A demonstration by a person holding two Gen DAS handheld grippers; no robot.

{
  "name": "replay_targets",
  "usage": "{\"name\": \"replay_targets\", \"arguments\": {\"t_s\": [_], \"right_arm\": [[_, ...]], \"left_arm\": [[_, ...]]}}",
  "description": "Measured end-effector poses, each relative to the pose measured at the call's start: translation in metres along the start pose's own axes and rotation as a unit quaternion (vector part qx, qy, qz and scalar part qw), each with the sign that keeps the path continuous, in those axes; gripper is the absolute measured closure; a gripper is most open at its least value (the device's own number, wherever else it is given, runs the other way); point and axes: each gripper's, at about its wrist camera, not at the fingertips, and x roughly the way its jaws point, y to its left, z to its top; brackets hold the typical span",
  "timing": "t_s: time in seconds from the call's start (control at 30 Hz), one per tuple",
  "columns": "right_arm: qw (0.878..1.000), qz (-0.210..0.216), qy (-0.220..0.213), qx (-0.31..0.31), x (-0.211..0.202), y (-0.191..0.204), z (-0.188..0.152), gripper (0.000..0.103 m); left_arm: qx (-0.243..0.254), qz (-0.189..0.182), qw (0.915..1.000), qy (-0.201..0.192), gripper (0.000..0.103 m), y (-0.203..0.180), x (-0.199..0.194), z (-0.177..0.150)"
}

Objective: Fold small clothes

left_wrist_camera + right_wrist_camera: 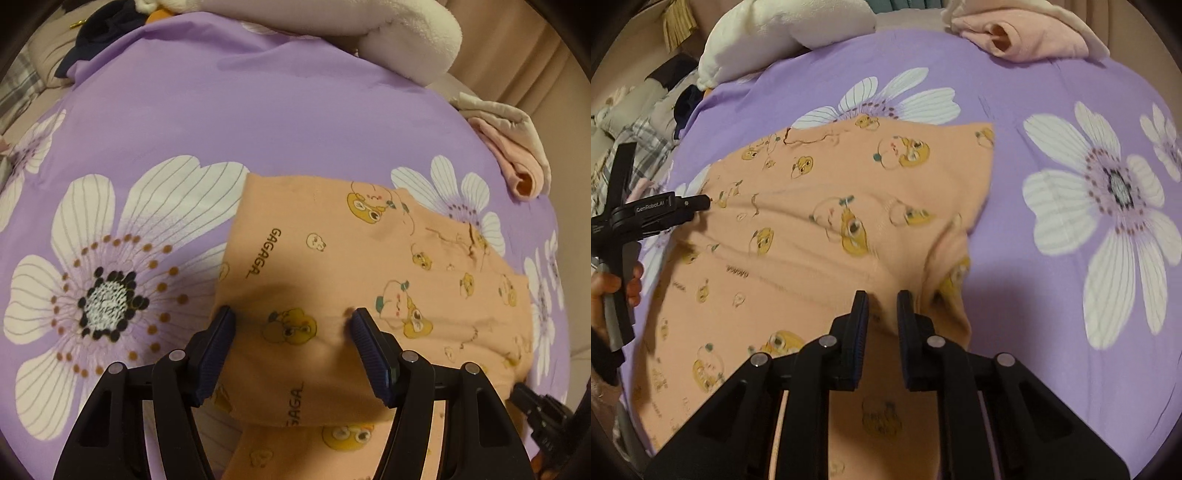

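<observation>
On the purple sheet (258, 110), near its middle, lies the small orange top (332, 266). It is soft and stretchy, with yellow cartoon faces and little words printed on it. It lies mostly flat, partly folded over itself, with one corner bunched up near my right gripper (882, 295).

My left gripper (291, 317) hangs over the top's near part with its jaws wide apart and nothing between them. I think it is there to press or pick up the cloth.

My right gripper has its jaws close together with a thin gap. Cloth sits right under the tips, but I cannot tell if they pinch it.

The sheet is smooth, with big white flowers. A fluffy white blanket (783, 33) and a pink folded cloth (1034, 37) sit at the far edge, out of the way.
</observation>
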Motion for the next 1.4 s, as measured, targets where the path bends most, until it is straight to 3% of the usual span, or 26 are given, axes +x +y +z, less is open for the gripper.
{"name": "replay_targets", "arguments": {"t_s": [0.07, 0.2, 0.3, 0.43, 0.53, 0.6, 0.73, 0.87, 0.97, 1.1, 1.4], "right_arm": [[1.0, 0.001, -0.007, 0.007, -0.008, 0.0, 0.001, 0.082], [0.998, 0.047, -0.052, -0.002, -0.021, 0.02, 0.017, 0.083], [0.997, 0.057, -0.059, 0.007, -0.006, 0.032, 0.037, 0.083], [0.998, 0.04, -0.04, 0.025, 0.026, 0.038, 0.053, 0.085], [1.0, 0.021, -0.004, 0.013, 0.042, 0.039, 0.041, 0.086], [1.0, 0.018, -0.015, -0.008, 0.037, 0.039, 0.029, 0.089], [0.999, 0.035, -0.025, 0.005, 0.018, 0.026, 0.017, 0.085], [0.997, 0.049, -0.055, 0.019, -0.021, 0.015, 0.0, 0.067], [0.996, 0.061, -0.061, 0.036, -0.047, 0.001, -0.024, 0.058], [0.994, 0.069, -0.053, 0.066, -0.068, -0.02, -0.061, 0.055], [0.982, 0.126, -0.021, 0.141, -0.081, -0.048, -0.121, 0.054]], "left_arm": [[0.018, -0.007, 0.9997, -0.012, 0.037, -0.007, -0.013, -0.007], [0.082, -0.028, 0.9957, -0.032, 0.037, -0.029, -0.035, -0.027], [0.103, -0.035, 0.9939, -0.014, 0.037, -0.035, -0.031, -0.04], [0.109, -0.027, 0.9937, 0.003, 0.037, -0.031, -0.019, -0.049], [0.126, -0.024, 0.9918, 0.001, 0.037, -0.031, -0.022, -0.056], [0.126, -0.025, 0.9917, 0.003, 0.037, -0.029, -0.026, -0.058], [0.085, -0.054, 0.9949, 0.001, 0.037, -0.017, -0.048, -0.064], [0.047, -0.086, 0.995, -0.019, 0.037, 0.005, -0.08, -0.081], [-0.001, -0.111, 0.9937, -0.016, 0.026, 0.035, -0.098, -0.101], [-0.044, -0.12, 0.9918, -0.001, 0.026, 0.062, -0.105, -0.125], [-0.103, -0.234, 0.9658, 0.043, 0.026, 0.084, -0.1, -0.169]]}}
